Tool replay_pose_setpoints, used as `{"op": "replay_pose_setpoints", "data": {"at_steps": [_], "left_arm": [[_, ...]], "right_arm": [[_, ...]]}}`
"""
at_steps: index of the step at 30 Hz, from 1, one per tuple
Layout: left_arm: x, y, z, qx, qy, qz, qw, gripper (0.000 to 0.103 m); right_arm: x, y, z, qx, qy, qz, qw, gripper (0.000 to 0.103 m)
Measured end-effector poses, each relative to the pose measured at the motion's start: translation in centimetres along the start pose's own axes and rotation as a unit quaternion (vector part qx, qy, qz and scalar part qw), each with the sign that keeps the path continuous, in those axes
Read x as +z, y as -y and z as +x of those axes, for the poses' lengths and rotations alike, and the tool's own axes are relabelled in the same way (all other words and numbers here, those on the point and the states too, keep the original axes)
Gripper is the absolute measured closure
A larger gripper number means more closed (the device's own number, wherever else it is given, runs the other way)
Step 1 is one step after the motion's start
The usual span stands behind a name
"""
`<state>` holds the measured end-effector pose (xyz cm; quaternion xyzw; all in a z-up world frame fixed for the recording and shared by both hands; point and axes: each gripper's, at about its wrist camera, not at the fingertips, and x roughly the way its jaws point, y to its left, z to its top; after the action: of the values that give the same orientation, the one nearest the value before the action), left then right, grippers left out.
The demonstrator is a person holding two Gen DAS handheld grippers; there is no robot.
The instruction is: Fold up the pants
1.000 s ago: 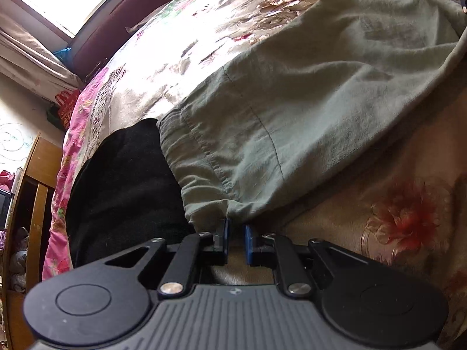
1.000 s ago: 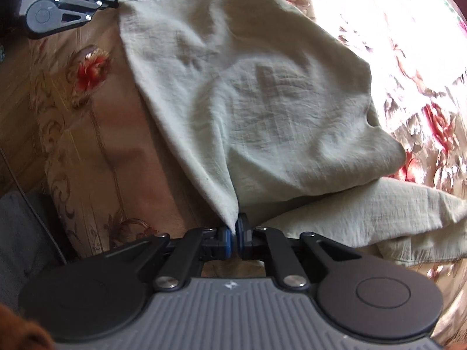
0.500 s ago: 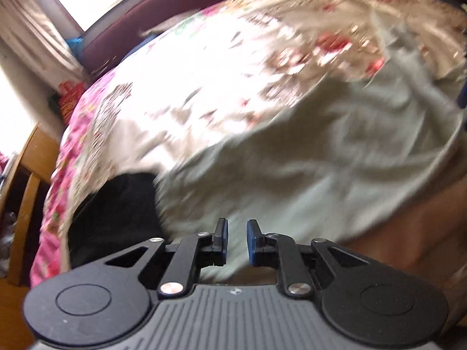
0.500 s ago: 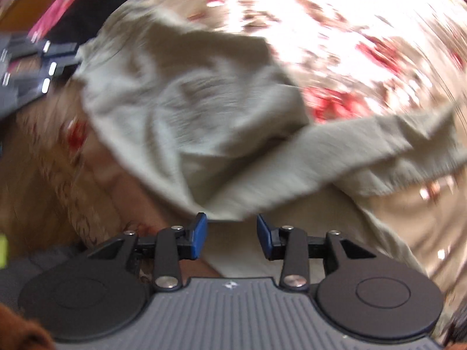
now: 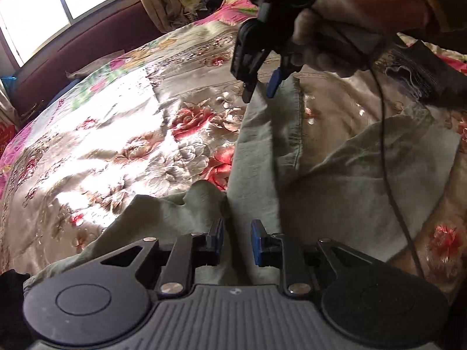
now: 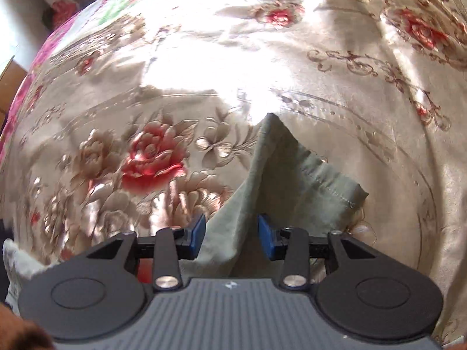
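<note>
Grey-green pants (image 5: pixel 335 175) lie crumpled on the floral bedspread (image 5: pixel 116 134). In the left wrist view my left gripper (image 5: pixel 237 242) is open, its jaws apart just above a pant leg. The right gripper (image 5: pixel 259 90) shows at the far end of that leg, open over the hem. In the right wrist view my right gripper (image 6: pixel 232 234) is open, with the hemmed pant leg end (image 6: pixel 292 180) lying between and beyond its jaws. Neither gripper holds cloth.
A dark red headboard (image 5: pixel 81 46) and a window (image 5: pixel 58 3) are at the far left. A dark cloth (image 5: pixel 432 73) lies at the right. A black garment (image 5: pixel 8 306) sits at the near left edge. A cable (image 5: pixel 388 157) hangs over the pants.
Both grippers have let go of the pants and opened. Both have swung toward the far side of the bed, and the right gripper now hovers over the leg hem.
</note>
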<state>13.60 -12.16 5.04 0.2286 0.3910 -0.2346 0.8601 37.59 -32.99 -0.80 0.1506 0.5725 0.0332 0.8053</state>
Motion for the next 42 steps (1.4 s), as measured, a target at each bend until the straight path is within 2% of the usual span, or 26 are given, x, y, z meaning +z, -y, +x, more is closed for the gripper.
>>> {"op": "replay_pose_setpoints", "data": {"at_steps": [1, 3, 7, 10, 12, 16, 20, 23, 27, 29, 31, 34, 37, 39, 40, 41, 42], "left_arm": [[0.1, 0.3, 0.2, -0.001, -0.001, 0.003, 1.0, 0.065], [0.2, 0.4, 0.8, -0.009, -0.006, 0.007, 0.9999, 0.064], [-0.1, 0.1, 2.0, -0.017, -0.017, 0.029, 0.9993, 0.064], [-0.1, -0.5, 2.1, -0.029, -0.017, 0.04, 0.9986, 0.064], [0.3, -0.6, 1.8, -0.041, -0.011, 0.052, 0.9978, 0.064], [1.1, 0.4, 0.4, -0.063, 0.021, 0.096, 0.9932, 0.064], [1.5, 2.1, 0.3, -0.101, 0.029, 0.133, 0.9855, 0.063], [1.3, 4.4, 1.4, -0.114, 0.016, 0.17, 0.9787, 0.062], [1.0, 7.6, 3.2, -0.136, -0.017, 0.204, 0.9694, 0.061], [1.0, 9.0, 3.5, -0.142, -0.026, 0.225, 0.9635, 0.061], [1.0, 10.2, 3.6, -0.152, -0.035, 0.242, 0.9576, 0.061], [1.3, 11.5, 3.9, -0.162, -0.042, 0.262, 0.9504, 0.061], [1.7, 12.6, 4.1, -0.171, -0.038, 0.283, 0.943, 0.06], [2.1, 13.1, 4.1, -0.174, -0.03, 0.297, 0.9385, 0.06], [2.3, 13.3, 4.2, -0.175, -0.026, 0.302, 0.9368, 0.06], [2.5, 13.5, 4.2, -0.175, -0.022, 0.306, 0.9356, 0.06], [2.7, 13.5, 4.2, -0.176, -0.019, 0.308, 0.9349, 0.06]], "right_arm": [[0.4, 0.8, 0.8, -0.006, 0.001, 0.017, 1.0, 0.065], [0.8, 1.6, 1.8, -0.012, 0.006, 0.044, 0.999, 0.099], [0.5, 2.8, -1.4, 0.061, 0.04, 0.089, 0.993, 0.1], [-0.3, 3.0, -7.5, 0.101, 0.09, 0.091, 0.987, 0.1], [-1.3, 3.9, -12.4, 0.113, 0.126, 0.099, 0.981, 0.1], [-5.9, 7.3, -20.9, 0.108, 0.185, 0.154, 0.965, 0.1], [-13.2, 11.6, -25.0, 0.066, 0.207, 0.241, 0.946, 0.1], [-19.3, 15.8, -22.9, 0.034, 0.183, 0.319, 0.929, 0.1], [-25.6, 20.3, -16.3, -0.02, 0.098, 0.381, 0.919, 0.1], [-27.2, 21.5, -14.8, -0.003, 0.089, 0.414, 0.906, 0.099], [-27.9, 22.1, -14.5, 0.015, 0.095, 0.431, 0.897, 0.095], [-27.9, 22.7, -14.7, 0.017, 0.111, 0.421, 0.9, 0.093], [-27.9, 23.4, -14.6, 0.037, 0.123, 0.437, 0.89, 0.09], [-27.7, 23.9, -14.6, 0.053, 0.128, 0.445, 0.884, 0.082], [-27.3, 24.2, -14.3, 0.063, 0.131, 0.449, 0.881, 0.083], [-27.0, 24.2, -14.5, 0.057, 0.14, 0.446, 0.882, 0.092], [-26.5, 24.0, -15.1, 0.046, 0.156, 0.429, 0.888, 0.099]]}}
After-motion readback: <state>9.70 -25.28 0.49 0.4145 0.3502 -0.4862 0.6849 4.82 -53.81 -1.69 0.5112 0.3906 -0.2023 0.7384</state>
